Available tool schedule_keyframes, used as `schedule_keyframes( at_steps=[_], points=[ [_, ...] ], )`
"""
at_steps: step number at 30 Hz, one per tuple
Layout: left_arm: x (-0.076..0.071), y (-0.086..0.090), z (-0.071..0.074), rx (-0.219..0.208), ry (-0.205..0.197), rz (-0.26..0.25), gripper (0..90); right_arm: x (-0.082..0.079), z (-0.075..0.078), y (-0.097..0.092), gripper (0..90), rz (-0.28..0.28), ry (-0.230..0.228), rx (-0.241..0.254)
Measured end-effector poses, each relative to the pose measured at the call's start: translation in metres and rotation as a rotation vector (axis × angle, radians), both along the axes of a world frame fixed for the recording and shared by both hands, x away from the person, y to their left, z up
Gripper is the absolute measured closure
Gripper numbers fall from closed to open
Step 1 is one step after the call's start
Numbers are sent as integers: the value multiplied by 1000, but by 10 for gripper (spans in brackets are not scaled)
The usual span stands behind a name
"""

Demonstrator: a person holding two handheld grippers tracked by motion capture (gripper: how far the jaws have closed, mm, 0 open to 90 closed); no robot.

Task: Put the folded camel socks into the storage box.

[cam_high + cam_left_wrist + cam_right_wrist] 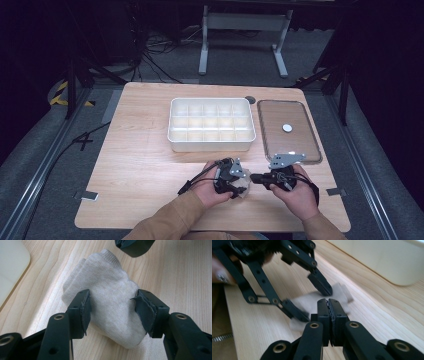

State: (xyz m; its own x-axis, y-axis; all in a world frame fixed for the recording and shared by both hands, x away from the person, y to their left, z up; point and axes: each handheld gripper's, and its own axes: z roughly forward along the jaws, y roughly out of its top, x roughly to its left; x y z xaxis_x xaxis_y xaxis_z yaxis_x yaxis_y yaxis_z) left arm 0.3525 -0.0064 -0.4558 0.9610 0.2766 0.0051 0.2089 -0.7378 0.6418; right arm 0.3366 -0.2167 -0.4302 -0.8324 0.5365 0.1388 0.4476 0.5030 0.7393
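A small folded beige cloth (110,290) lies on the wooden table (140,150) near its front edge. My left gripper (112,310) points down over it, jaws wide apart, one on each side of the cloth (244,190); the cloth looks slack, not squeezed. In the right gripper view the left gripper (310,300) straddles the cloth (312,302) with both tips on it. My right gripper (329,302) is shut with nothing visible between its pads, its tips just short of the cloth. In the high view the right gripper (253,178) points left at the left gripper (238,187).
A white box (211,125) with several empty compartments stands mid-table, close behind both grippers. To its right lies a clear lid (288,131) with a small white disc (287,128) on it. A grey round cap (250,99) sits at the far edge.
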Motion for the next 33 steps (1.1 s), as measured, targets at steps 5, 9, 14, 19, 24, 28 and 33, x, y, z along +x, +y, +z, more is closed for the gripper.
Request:
schedule_keyframes(
  at_steps=[5, 9, 14, 19, 24, 28, 33],
  points=[
    [-2, 2, 1, -10, -9, -2, 426, 9, -20, 18, 874, 15, 18, -78],
    [-4, 9, 3, -47, 2, -15, 395, 13, -25, 18, 878, 19, 34, -81],
    [-3, 27, 9, -44, 9, 14, 430, 15, -27, 17, 874, 24, 43, -81],
    [-7, 19, -3, 25, 57, 8, 432, 17, -24, 21, 834, 18, 16, -93],
    [-9, 13, -7, 51, 53, 5, 435, 20, -24, 20, 832, 2, 18, -96],
    [-9, 12, -7, 42, 58, 9, 438, 19, -18, 18, 787, -26, 29, -93],
    [-11, 12, -6, 44, 70, 2, 433, 17, -3, 17, 752, -54, 61, -99]
  ],
)
